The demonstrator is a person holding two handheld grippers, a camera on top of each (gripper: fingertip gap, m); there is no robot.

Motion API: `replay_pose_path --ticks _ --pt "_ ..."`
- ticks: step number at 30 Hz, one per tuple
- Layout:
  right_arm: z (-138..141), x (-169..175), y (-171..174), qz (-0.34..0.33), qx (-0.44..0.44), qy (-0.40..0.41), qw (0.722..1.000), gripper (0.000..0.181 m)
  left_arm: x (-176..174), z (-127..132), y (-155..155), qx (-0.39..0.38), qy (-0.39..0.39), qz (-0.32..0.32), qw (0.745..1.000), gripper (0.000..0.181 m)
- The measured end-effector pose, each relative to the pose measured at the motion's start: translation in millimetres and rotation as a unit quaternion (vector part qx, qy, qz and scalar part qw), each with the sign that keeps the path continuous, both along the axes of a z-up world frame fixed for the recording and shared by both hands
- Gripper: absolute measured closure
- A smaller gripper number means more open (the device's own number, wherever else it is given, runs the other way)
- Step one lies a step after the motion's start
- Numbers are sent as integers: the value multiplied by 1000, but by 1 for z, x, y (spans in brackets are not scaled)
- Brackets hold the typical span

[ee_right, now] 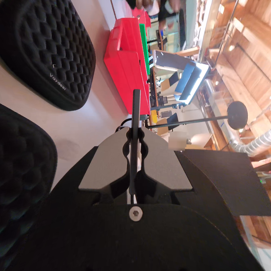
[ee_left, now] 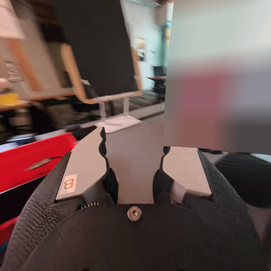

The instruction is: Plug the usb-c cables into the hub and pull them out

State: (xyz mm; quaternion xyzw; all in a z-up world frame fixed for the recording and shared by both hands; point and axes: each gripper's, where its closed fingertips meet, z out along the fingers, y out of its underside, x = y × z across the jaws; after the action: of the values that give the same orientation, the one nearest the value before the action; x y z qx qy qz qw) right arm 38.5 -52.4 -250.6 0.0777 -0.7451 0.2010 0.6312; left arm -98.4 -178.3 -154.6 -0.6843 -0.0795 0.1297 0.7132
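Right hand-held gripper (ee_right: 135, 132) clamped on a thin, flat black bar (ee_right: 135, 111), seen edge-on; most likely the hub, held by its narrow faces; a thin lead runs out of its near end, back between the fingers (ee_right: 111, 159). Camera rolled sideways, so the white table (ee_right: 93, 124) stands like a wall at the left of that view.

Left hand-held gripper (ee_left: 133, 145) apart and empty; one fingertip hidden under a blurred patch; view smeared by motion, pointing at a dark panel on a stand (ee_left: 96, 48); no cable or hub in its sight.

Handling, my reading: hub looks light, rigid, smooth-skinned; likely to twist or slip under plug force, so the grip belongs across the flat sides near the middle, ports left clear. Cables would be limp; take them by the stiff plug shell, never the cord; push and pull straight along the port axis, since a USB-C tongue is small and a sideways wrench could damage it.

Count: one hub in grip; a dark cable loop (ee_right: 122, 124) lies on the table just past the fingertips, number of cables not readable; no free plug visible. Two black dimpled cushions (ee_right: 48, 48) on the table; red bins (ee_right: 126, 66), at least two, stacked at the far edge, a green one (ee_right: 144, 48) behind.
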Motion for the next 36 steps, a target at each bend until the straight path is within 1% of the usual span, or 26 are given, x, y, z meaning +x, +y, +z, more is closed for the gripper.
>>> replay_pose_path --ticks 2,4,5,7,9,10,13,15,17,19,21,23,25,26,27,29,30,32,36 --pt "-5 0 3 -13 -26 -3 1000 172 -28 2 -43 11 15 103 995 102" --pt "-9 -3 3 -24 -45 1 999 172 -51 -5 -77 -13 15 166 986 102" --pt "-11 -4 3 -28 -48 2 998 172 -60 -12 -89 -33 4 181 983 104" --pt "-18 -7 -2 -28 -45 -1 999 172 -74 -27 -101 -74 -23 168 983 119" --pt "-23 -7 -6 -23 -37 -7 999 171 -90 -47 -106 -124 -65 155 978 125" --pt "-23 -7 -7 -19 -37 -9 999 172 -99 -59 -107 -161 -85 146 972 128" --pt "-23 -7 -6 -16 -53 -13 998 171 -134 -95 -105 -258 -145 137 945 132" --pt "-21 -7 -3 -17 -72 -13 997 171 -157 -116 -95 -299 -190 124 927 134" --pt "-17 -7 1 -19 -93 -13 995 172 -183 -135 -91 -334 -234 146 901 144" --pt "-13 -7 3 -20 -109 -12 994 172 -209 -150 -92 -372 -245 190 875 145" --pt "-13 -6 5 -19 -117 -17 993 172 -224 -165 -95 -418 -250 220 845 145" --pt "-15 -4 4 -15 -117 -22 993 172 -231 -180 -93 -449 -258 228 825 144" --pt "-18 -3 2 -7 -112 -28 993 172 -238 -195 -99 -492 -249 245 797 145" --pt "-19 -3 0 -2 -109 -31 994 172 -238 -201 -100 -507 -243 244 790 151" --pt "-20 -3 -1 3 -104 -34 994 172 -239 -199 -94 -493 -238 236 803 175" --pt "-25 -4 -2 12 -94 -42 995 172 -239 -194 -97 -499 -222 244 801 177" --pt "-28 -4 -2 15 -86 -46 995 171 -239 -186 -97 -491 -204 251 809 178" --pt "-35 -7 -2 22 -66 -55 996 171 -235 -163 -94 -463 -178 265 827 179" --pt "-48 -9 -3 39 -36 -71 996 170 -228 -105 -97 -391 -115 304 861 178"
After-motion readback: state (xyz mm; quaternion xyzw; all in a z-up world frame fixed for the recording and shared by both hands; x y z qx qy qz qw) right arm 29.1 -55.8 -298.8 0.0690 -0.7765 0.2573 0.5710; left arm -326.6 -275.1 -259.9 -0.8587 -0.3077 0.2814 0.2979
